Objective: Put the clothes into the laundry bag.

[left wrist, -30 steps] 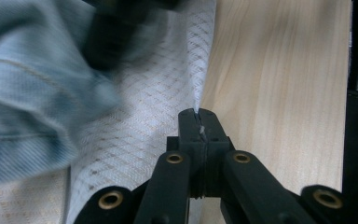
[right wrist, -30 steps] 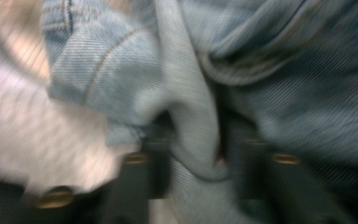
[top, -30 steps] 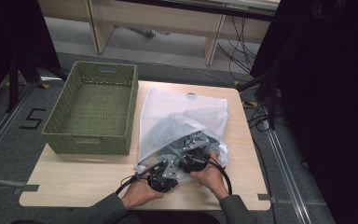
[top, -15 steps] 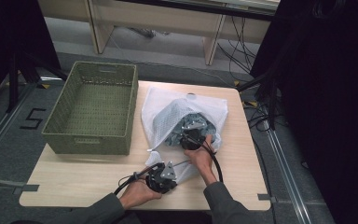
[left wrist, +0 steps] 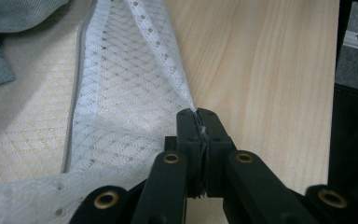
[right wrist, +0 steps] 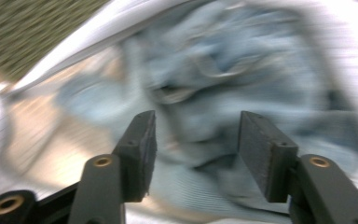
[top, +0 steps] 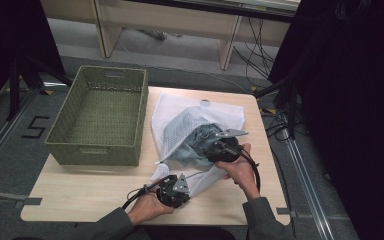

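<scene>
A white mesh laundry bag (top: 180, 115) lies on the wooden table (top: 80, 185) with a blue denim garment (top: 192, 145) in its mouth. My left gripper (top: 166, 178) sits at the bag's near corner, shut on the bag's mesh edge (left wrist: 121, 93) at its fingertips (left wrist: 198, 114). A fold of the garment (left wrist: 0, 65) shows at the top left of that view. My right gripper (top: 209, 142) hovers over the garment (right wrist: 223, 70), blurred by motion. Its jaws have just been opening, and the gripper (right wrist: 193, 135) stands open with nothing pinched between the pads.
A green woven basket (top: 95, 150) stands on the table's left half, beside the bag. Bare wood runs along the front edge and to the right of the bag (left wrist: 261, 70). Dark equipment and cables stand beyond the right edge.
My right gripper has moved from the bag's near edge, close to the left gripper, up and away over the garment, and its jaws have opened. The left gripper has kept its hold and place.
</scene>
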The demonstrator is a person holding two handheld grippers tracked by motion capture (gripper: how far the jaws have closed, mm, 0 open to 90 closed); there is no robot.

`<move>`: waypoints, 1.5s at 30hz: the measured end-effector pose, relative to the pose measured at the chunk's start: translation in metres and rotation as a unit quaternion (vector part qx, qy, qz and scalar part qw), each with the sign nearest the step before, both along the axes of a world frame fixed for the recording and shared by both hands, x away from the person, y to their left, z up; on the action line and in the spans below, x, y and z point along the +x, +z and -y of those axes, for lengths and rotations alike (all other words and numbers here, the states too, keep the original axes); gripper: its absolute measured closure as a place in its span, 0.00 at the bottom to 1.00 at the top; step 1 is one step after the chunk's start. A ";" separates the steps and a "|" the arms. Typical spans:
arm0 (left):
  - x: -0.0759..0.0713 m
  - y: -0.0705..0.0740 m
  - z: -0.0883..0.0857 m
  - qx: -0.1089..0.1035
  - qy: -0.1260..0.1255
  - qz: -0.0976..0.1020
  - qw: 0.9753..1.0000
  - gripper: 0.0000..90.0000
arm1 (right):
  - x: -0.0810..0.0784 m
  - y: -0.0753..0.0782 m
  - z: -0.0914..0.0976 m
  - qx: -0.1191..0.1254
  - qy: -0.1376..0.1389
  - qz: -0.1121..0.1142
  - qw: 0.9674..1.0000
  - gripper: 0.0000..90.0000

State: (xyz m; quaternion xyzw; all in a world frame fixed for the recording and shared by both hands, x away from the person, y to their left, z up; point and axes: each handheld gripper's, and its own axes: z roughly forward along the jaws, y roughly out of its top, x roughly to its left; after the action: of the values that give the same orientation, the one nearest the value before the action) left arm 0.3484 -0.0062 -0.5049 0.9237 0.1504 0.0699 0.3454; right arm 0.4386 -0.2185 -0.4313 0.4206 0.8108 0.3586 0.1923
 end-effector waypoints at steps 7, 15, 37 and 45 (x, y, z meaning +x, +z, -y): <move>0.001 0.000 0.000 0.001 0.000 -0.004 1.000 0.97 | 0.022 -0.014 0.010 -0.008 -0.046 -0.024 0.999 0.42; 0.000 0.000 0.000 -0.002 0.000 -0.008 1.000 0.97 | 0.007 -0.037 -0.014 -0.042 0.027 -0.073 0.996 0.43; -0.002 0.001 0.002 0.008 -0.013 -0.002 1.000 0.99 | 0.031 -0.054 -0.023 -0.121 -0.055 0.027 0.991 0.86; -0.003 -0.001 0.003 -0.016 0.002 -0.009 1.000 0.99 | 0.037 -0.053 -0.014 -0.081 -0.048 0.027 0.995 0.79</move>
State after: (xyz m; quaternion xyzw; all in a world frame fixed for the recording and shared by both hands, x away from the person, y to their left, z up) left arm 0.3452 -0.0091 -0.5062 0.9182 0.1564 0.0601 0.3589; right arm 0.4756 -0.2044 -0.4847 0.4321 0.8107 0.2933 0.2647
